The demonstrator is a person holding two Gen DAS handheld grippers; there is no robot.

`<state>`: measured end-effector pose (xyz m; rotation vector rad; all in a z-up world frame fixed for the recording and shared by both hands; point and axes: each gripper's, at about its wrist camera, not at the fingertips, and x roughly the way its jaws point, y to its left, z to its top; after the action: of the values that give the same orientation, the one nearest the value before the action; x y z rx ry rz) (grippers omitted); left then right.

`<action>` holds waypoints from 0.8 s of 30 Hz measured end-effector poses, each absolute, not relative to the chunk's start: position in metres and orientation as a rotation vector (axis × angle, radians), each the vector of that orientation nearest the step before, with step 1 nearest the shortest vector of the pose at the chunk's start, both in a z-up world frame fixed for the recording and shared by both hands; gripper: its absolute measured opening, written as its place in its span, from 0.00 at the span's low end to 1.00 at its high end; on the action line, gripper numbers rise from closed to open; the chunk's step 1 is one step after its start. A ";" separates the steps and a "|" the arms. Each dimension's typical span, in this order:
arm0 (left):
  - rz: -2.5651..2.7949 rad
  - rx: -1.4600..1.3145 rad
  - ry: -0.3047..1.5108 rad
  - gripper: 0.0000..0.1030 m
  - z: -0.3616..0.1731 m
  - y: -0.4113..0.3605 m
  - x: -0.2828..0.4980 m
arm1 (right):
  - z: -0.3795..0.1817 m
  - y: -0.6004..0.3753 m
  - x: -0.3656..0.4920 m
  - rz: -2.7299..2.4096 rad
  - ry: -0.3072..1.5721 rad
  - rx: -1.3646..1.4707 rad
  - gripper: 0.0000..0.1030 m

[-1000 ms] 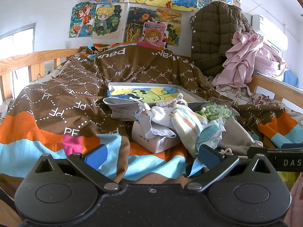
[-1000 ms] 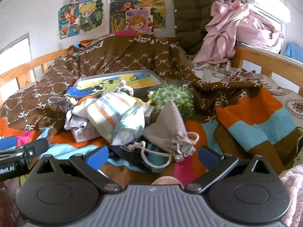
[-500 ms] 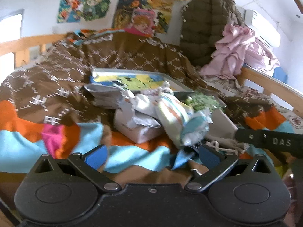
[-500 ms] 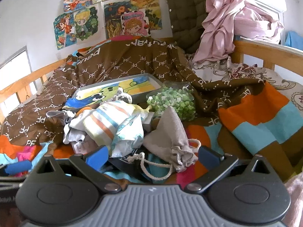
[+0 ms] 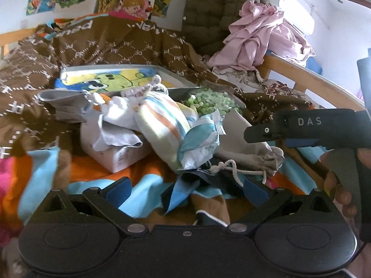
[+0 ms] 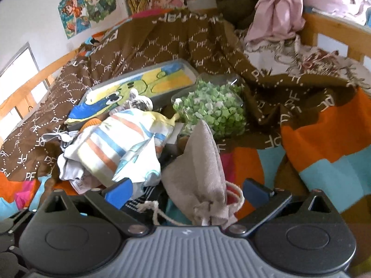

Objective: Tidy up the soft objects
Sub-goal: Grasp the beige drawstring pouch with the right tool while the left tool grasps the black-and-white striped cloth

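A heap of soft things lies on the bed: a striped cloth [image 5: 160, 118] [image 6: 111, 146], a grey drawstring pouch [image 6: 201, 169] [image 5: 245, 143], a dark blue cloth [image 5: 208, 180] and a white crumpled cloth [image 5: 113, 129] over a small box [image 5: 118, 155]. My right gripper [image 6: 187, 192] is open, its fingers either side of the pouch's gathered neck. My left gripper [image 5: 187, 187] is open low over the dark cloth and the pouch's cord. The right gripper's black finger shows at the right of the left wrist view.
A shallow grey tray [image 5: 176, 78] [image 6: 190, 69] with a cartoon print lies behind the heap. A clear bag of green pieces [image 6: 213, 108] [image 5: 213, 102] sits beside it. Brown patterned blanket [image 6: 162, 39], pink clothes [image 5: 262, 39] and wooden bed rails [image 6: 334, 30] ring the area.
Both grippers have moved forward and down toward the heap. The right one now straddles the grey pouch; the left has shifted right over the dark cloth.
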<state>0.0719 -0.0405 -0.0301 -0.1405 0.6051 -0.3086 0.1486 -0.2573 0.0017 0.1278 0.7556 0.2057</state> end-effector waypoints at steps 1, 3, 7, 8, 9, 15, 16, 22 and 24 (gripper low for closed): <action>-0.316 -0.149 0.614 0.99 -0.032 -0.042 0.077 | 0.000 -0.259 0.154 0.205 0.773 0.140 1.00; -0.333 -0.163 0.636 0.99 -0.036 -0.044 0.087 | -0.005 -0.262 0.163 0.206 0.786 0.159 0.99; -0.366 -0.187 0.679 0.97 -0.044 -0.046 0.104 | -0.013 -0.271 0.175 0.203 0.815 0.220 0.95; -0.371 -0.198 0.694 0.97 -0.046 -0.046 0.108 | -0.015 -0.272 0.176 0.206 0.823 0.231 0.94; -0.374 -0.211 0.712 0.96 -0.048 -0.046 0.112 | -0.017 -0.272 0.178 0.208 0.831 0.238 0.91; -0.383 -0.280 0.764 0.93 -0.058 -0.044 0.125 | -0.023 -0.267 0.182 0.221 0.856 0.231 0.77; -0.388 -0.290 0.767 0.91 -0.060 -0.043 0.126 | -0.024 -0.266 0.181 0.226 0.858 0.226 0.73; -0.410 -0.350 0.805 0.72 -0.065 -0.044 0.135 | -0.025 -0.263 0.180 0.215 0.863 0.211 0.52; -0.403 -0.369 0.807 0.65 -0.067 -0.043 0.136 | -0.026 -0.263 0.180 0.213 0.871 0.211 0.45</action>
<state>0.1359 -0.0431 -0.0665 -0.3687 0.8072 -0.4029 0.1802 -0.2632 -0.0259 0.2114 0.8711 0.2128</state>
